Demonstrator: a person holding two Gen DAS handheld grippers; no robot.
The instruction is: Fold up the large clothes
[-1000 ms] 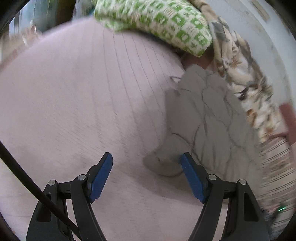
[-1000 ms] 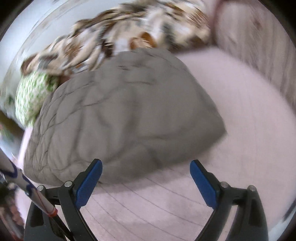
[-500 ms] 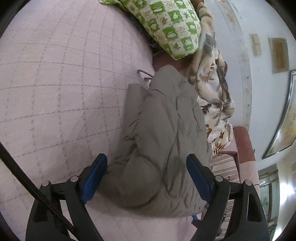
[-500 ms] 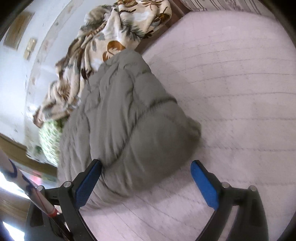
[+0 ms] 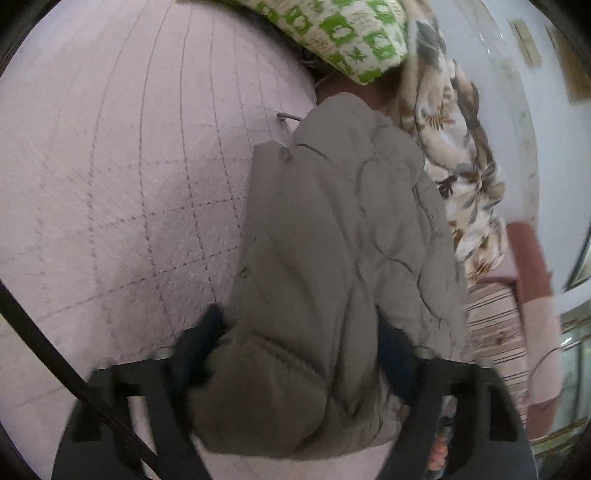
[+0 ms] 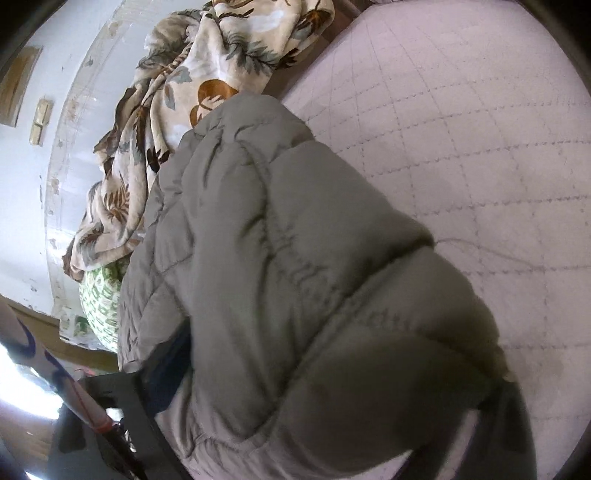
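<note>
A grey quilted puffer jacket (image 5: 332, 258) lies folded in a thick bundle on a pink quilted bed cover (image 5: 110, 184). My left gripper (image 5: 299, 354) is wide open, and the near end of the jacket bulges between its blue fingers (image 5: 207, 332). In the right wrist view the jacket (image 6: 295, 277) fills the middle. My right gripper (image 6: 332, 424) is wide open around the jacket's other end; its left blue finger (image 6: 166, 369) shows, and its right finger is mostly hidden behind the fabric.
A leaf-patterned cream cloth (image 5: 454, 147) and a green-and-white checked pillow (image 5: 351, 33) lie at the bed's far edge against the wall. A striped cushion (image 5: 495, 325) sits at the right. A hanger hook (image 5: 291, 117) pokes out beside the jacket. The pink cover (image 6: 480, 129) stretches right.
Both grippers have moved in onto the jacket from opposite ends. Its ends now sit between the open fingers, and the bundle looks pushed together and bulkier.
</note>
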